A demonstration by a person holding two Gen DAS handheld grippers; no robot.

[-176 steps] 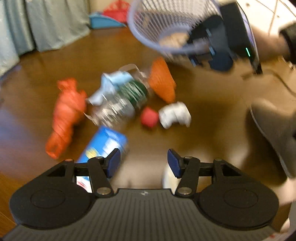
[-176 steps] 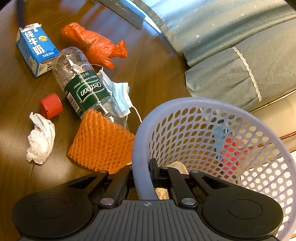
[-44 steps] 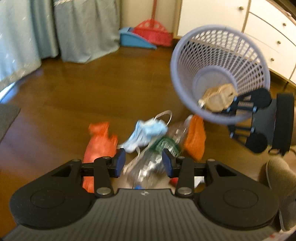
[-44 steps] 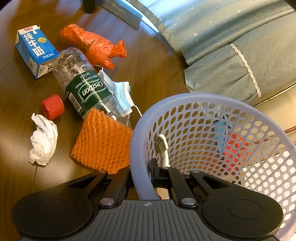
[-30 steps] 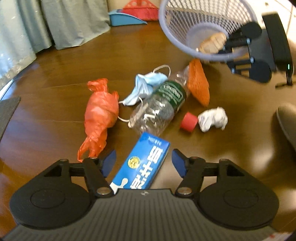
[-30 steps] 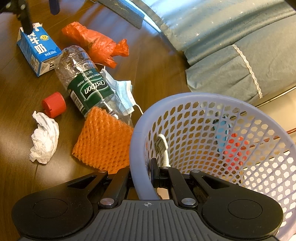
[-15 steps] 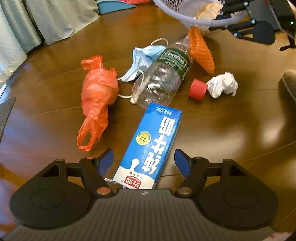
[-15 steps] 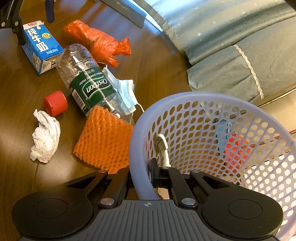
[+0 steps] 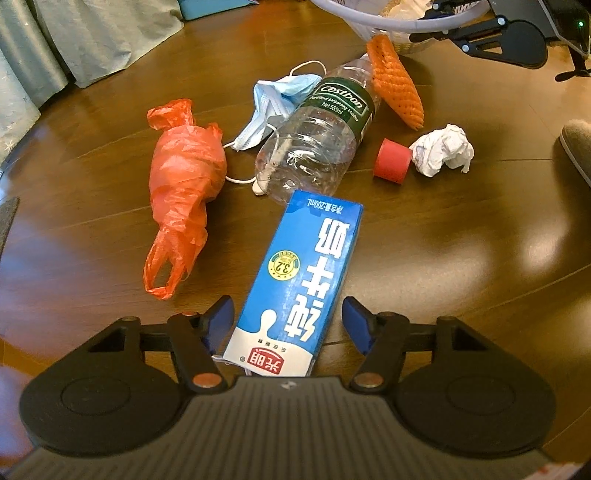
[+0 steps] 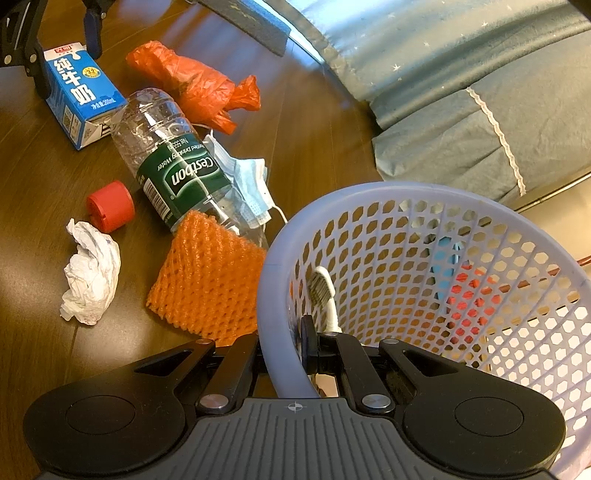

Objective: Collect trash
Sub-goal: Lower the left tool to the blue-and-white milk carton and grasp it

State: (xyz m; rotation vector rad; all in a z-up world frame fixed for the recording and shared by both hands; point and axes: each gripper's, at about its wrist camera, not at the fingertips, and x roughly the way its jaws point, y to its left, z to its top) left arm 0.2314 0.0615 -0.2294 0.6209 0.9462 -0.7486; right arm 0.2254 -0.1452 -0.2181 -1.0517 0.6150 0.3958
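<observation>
A blue milk carton (image 9: 299,284) (image 10: 79,96) lies flat on the wooden floor, its near end between the spread fingers of my open left gripper (image 9: 288,323), which do not touch it. Beyond it lie a clear plastic bottle (image 9: 317,136) (image 10: 166,155), an orange plastic bag (image 9: 184,184) (image 10: 192,85), a blue face mask (image 9: 273,103), an orange foam net (image 9: 397,83) (image 10: 210,284), a red cap (image 9: 391,160) (image 10: 110,205) and a crumpled white paper (image 9: 443,149) (image 10: 92,273). My right gripper (image 10: 282,347) is shut on the rim of the lilac basket (image 10: 480,236) (image 9: 369,22), which holds a toothbrush (image 10: 325,291).
Teal curtains (image 9: 92,40) (image 10: 461,74) hang at the floor's edge. A grey slipper (image 9: 578,144) shows at the right edge of the left wrist view. A dark mat (image 10: 240,18) lies beyond the trash. Bare floor spreads to the right of the carton.
My left gripper came away from the basket, dropped low and moved forward until its open fingers flank the milk carton. The right gripper kept hold of the basket; a toothbrush now lies in it.
</observation>
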